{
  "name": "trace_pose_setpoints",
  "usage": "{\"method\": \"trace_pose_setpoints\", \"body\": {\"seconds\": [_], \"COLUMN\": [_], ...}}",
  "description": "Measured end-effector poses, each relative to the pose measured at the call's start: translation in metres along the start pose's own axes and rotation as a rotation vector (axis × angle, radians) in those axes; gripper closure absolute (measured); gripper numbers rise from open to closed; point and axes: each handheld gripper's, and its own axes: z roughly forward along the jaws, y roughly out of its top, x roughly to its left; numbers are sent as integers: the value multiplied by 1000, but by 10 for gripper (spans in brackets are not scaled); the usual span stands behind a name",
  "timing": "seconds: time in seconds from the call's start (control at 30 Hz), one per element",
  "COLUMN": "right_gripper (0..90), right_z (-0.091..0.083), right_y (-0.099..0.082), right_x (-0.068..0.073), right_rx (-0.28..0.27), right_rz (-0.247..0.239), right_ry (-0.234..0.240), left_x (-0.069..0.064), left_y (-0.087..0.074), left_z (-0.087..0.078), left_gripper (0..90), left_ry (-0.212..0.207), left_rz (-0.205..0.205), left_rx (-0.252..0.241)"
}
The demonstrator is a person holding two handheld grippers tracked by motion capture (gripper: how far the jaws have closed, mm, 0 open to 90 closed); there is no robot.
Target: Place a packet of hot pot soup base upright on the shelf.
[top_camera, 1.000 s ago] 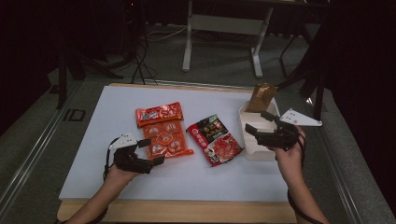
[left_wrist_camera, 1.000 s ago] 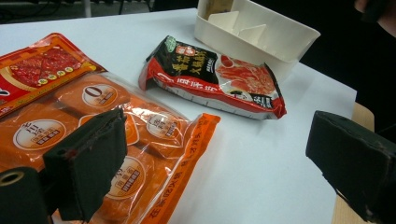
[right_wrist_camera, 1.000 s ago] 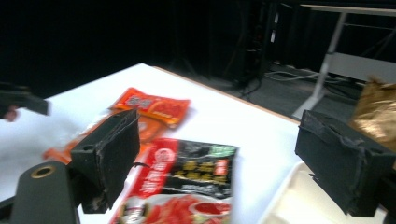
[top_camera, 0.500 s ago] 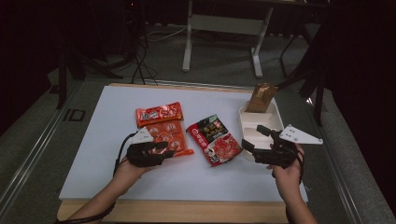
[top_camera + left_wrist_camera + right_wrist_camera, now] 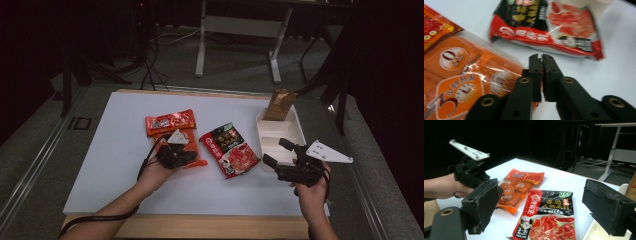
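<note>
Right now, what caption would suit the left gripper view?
Shut left gripper at the corner of an orange plastic snack packet, near a red-and-black sauce pouch.

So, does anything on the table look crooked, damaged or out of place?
Mostly small things: the brown bag leans at the far end of the white tray, and the black-and-red sauce packet lies askew. Nothing looks spilled or torn.

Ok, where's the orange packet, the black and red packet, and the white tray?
orange packet [image 5: 461,75], left gripper view, its clear front.
black and red packet [image 5: 230,150], high view, its middle.
white tray [image 5: 299,131], high view, its right rim.
</note>
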Motion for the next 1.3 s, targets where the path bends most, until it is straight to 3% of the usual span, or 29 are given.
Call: {"method": "trace_pose_setpoints", "body": {"seconds": [0.2, 0.33, 0.47, 0.53, 0.67, 0.83, 1.07, 1.3], "right_gripper": [136, 136, 138, 138, 139, 139, 139, 140], "right_z": [3, 4, 4, 4, 6, 6, 7, 7], "right_y": [-3, -4, -4, -4, -5, -6, -7, -7], "right_x": [-1, 1, 1, -1, -2, -1, -1, -1], "right_rx": [7, 10, 8, 7, 10, 16, 19, 25], "right_rz": [4, -4, -10, -1, -1, -2, 5, -8], "right_ry": [9, 14, 19, 22, 22, 25, 31, 25], "left_x": [3, 8, 3, -2, -2, 1, 5, 12], "left_y": [10, 16, 22, 25, 28, 30, 42, 50], "left_z": [26, 47, 60, 66, 76, 83, 86, 95], "left_gripper": [895, 895, 894, 894, 894, 895, 894, 894], "left_ry": [19, 20, -8, -13, -11, -3, 16, 31], "left_rz": [9, -14, 8, 42, 40, 7, 5, -14], "left_rx": [71, 111, 138, 176, 241, 251, 283, 274]}}
